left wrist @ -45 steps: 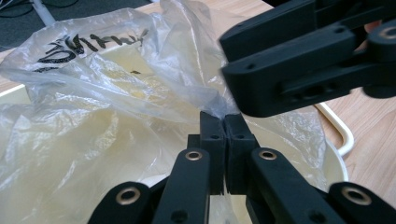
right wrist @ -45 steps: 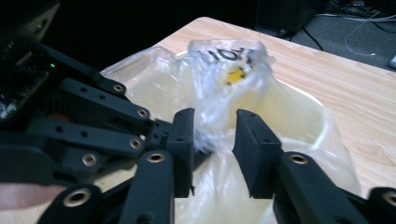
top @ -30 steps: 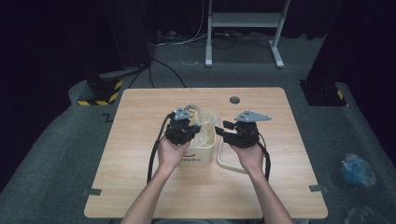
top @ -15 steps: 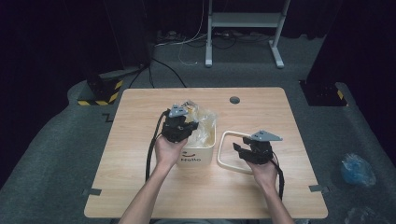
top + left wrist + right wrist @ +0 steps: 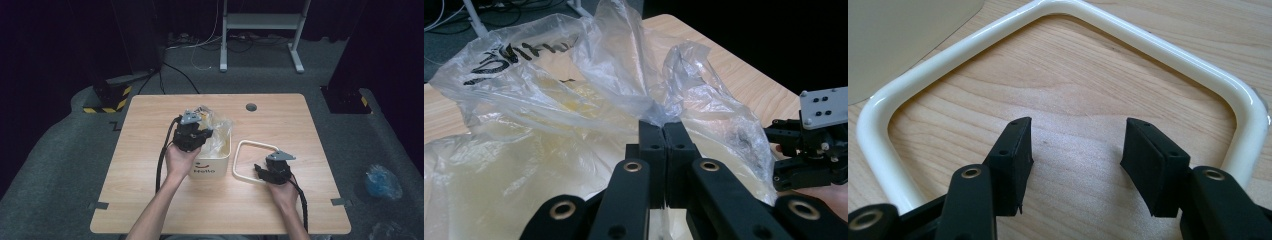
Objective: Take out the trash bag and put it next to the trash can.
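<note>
Lab/studio setup, dark all round.
Black curtains (image 5: 60, 45), grey carpet (image 5: 65, 165), hazard-taped base (image 5: 107, 100), cables (image 5: 200, 42), lone wooden table (image 5: 280, 120).

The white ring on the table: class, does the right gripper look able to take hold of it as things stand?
Probably yes. The right gripper is open, its jaws low over bare wood inside the white ring, with nothing between them and the ring's bar.

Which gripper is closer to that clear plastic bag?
Left. The left gripper is pinching the plastic bag; the right gripper sits apart, open over the white frame.
</note>
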The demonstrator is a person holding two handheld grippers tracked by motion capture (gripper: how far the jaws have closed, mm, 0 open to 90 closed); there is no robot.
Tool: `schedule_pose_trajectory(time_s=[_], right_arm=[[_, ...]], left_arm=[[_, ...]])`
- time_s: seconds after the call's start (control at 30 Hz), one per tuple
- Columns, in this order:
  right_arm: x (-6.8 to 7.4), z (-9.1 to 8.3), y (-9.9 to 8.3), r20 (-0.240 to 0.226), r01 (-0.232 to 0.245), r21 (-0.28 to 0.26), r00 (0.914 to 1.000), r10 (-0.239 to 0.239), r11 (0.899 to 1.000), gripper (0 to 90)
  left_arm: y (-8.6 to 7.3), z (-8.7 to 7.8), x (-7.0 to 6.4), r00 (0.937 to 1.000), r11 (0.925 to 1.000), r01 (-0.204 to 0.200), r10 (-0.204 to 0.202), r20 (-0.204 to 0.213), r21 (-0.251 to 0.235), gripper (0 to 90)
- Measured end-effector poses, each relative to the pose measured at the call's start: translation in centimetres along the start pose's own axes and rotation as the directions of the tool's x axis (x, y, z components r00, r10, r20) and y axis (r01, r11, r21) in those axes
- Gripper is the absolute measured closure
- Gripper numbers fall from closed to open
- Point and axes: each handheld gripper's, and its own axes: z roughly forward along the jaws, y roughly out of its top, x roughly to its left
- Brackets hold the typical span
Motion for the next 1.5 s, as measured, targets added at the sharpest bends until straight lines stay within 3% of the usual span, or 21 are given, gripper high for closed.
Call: schedule_pose_trajectory(time_s=[0.1,0.17,0.53,1.17,1.5], right_arm=[[0.0,0.1,0.1,0.014,0.014,0.002,0.9998,-0.014,1.0,40.5],[-0.2,0.2,0.1,0.017,-0.013,0.01,0.9998,0.013,1.0,35.4],[-0.3,0.2,0.1,0.029,-0.018,0.016,0.9994,0.018,1.0,29.9],[-0.3,0.2,0.1,0.03,-0.019,0.017,0.9994,0.019,1.0,29.3],[-0.2,0.2,0.1,0.03,-0.02,0.017,0.9994,0.019,1.0,29.3]], left_arm=[[0.3,-0.3,0.1,1.0,1.0,0.005,-0.005,0.003,-0.004,88.8],[0.5,-0.5,0.1,1.0,1.0,0.0,0.0,-0.003,-0.004,88.8],[1.5,-1.8,0.5,0.9999,0.9997,0.004,-0.004,-0.013,-0.025,89.0],[3.1,-4.4,0.8,0.9998,0.996,0.006,-0.008,-0.02,-0.09,89.1],[3.6,-6.3,1.6,0.9991,0.9887,0.029,-0.033,-0.024,-0.147,89.1]])
